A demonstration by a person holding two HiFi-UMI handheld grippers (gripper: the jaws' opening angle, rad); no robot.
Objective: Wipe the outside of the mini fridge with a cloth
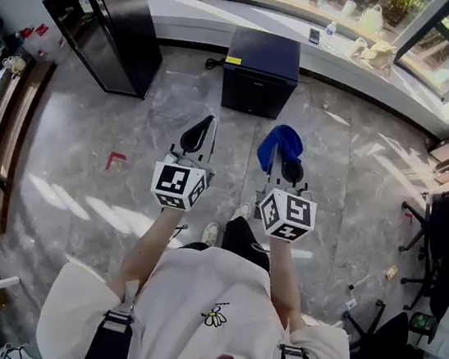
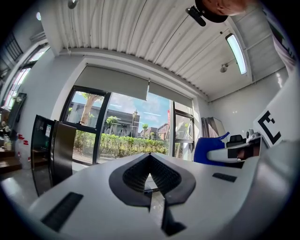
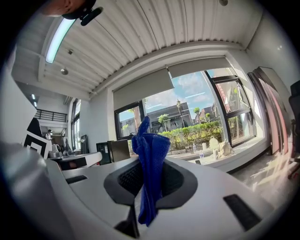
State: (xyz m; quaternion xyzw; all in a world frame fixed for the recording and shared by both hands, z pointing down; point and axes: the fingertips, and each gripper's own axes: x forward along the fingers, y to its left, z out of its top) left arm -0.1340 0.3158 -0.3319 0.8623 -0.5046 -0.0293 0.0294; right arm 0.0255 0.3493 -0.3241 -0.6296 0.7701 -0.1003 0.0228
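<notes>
Standing back from the mini fridge, cloth in the right gripper

Seen from the head view, the mini fridge [image 1: 260, 72] sits on the grey marble floor [image 1: 348, 184] at 12 o'clock from the person, its back toward the window ledge [image 1: 230, 18] and well apart from both grippers. The right gripper [image 1: 289, 167] has its jaws clamped on a blue cloth [image 1: 282, 141], which stands up in a bunched fold above the pads and hangs a little below them in the right gripper view. The left gripper [image 1: 206, 124] is at 9 o'clock of the right one, level with it, jaws pressed together with nothing between them. A tall black fridge [image 1: 106, 21] stands at 10 o'clock. Black office chairs [image 1: 448, 239] crowd the floor at 3 to 4 o'clock.
</notes>
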